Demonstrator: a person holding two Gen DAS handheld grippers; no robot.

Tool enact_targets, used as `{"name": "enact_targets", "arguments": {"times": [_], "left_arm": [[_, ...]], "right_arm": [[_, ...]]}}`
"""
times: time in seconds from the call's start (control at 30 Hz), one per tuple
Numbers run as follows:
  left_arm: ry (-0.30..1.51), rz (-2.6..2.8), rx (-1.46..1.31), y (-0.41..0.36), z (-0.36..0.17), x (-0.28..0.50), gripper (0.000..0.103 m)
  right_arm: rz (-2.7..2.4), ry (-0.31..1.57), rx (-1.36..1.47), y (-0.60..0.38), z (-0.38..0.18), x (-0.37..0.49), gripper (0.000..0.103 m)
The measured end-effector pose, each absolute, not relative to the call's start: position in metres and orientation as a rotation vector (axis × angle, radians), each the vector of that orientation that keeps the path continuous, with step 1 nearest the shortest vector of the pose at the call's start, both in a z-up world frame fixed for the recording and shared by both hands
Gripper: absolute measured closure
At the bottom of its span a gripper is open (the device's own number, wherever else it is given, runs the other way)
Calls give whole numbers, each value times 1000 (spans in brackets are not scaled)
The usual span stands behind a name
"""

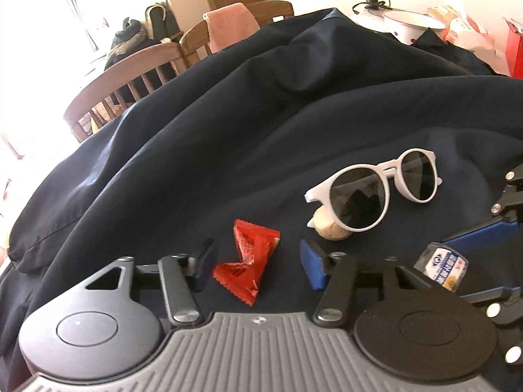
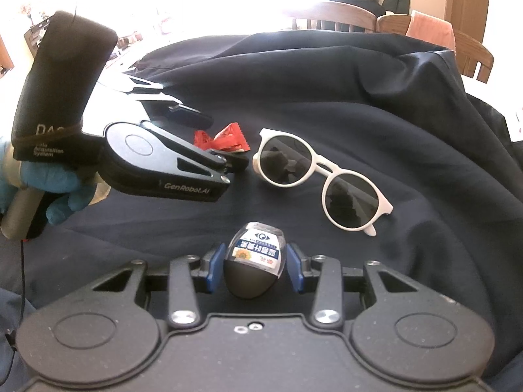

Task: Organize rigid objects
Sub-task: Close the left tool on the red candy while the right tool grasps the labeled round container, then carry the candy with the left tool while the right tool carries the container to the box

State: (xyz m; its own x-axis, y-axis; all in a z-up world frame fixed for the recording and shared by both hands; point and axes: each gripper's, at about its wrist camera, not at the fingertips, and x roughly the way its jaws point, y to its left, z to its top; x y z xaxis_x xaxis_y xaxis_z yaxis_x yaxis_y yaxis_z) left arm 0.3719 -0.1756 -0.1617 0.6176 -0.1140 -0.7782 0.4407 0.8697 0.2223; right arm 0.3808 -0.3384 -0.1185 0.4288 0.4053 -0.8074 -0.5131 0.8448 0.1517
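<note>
Three items remain loose on the cloth-covered desk (image 1: 228, 114): red wrapper (image 1: 250, 261), sunglasses (image 2: 320, 179), walnut (image 1: 331, 230). Right tongs (image 2: 254, 263) clamp the egg-shaped container (image 2: 253, 261); left tongs (image 1: 255, 261) stand apart around the wrapper.

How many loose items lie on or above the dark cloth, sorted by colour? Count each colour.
Red: 2, the wrappers
White: 1, the sunglasses
Black: 1, the labelled egg-shaped item in the right claw
Tan: 1, the round lump
Total: 5
</note>
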Motion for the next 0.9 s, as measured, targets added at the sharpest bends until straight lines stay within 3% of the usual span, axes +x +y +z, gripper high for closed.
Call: {"name": "enact_targets", "arguments": {"times": [0.07, 0.2, 0.9], "left_arm": [[856, -340, 422, -178, -161, 371, 70], [860, -342, 429, -182, -162, 366, 78], [901, -158, 127, -124, -128, 292, 80]], "right_arm": [[569, 972, -123, -338, -119, 381, 63], [559, 969, -125, -337, -118, 379, 63], [629, 896, -174, -315, -78, 338, 63]]}}
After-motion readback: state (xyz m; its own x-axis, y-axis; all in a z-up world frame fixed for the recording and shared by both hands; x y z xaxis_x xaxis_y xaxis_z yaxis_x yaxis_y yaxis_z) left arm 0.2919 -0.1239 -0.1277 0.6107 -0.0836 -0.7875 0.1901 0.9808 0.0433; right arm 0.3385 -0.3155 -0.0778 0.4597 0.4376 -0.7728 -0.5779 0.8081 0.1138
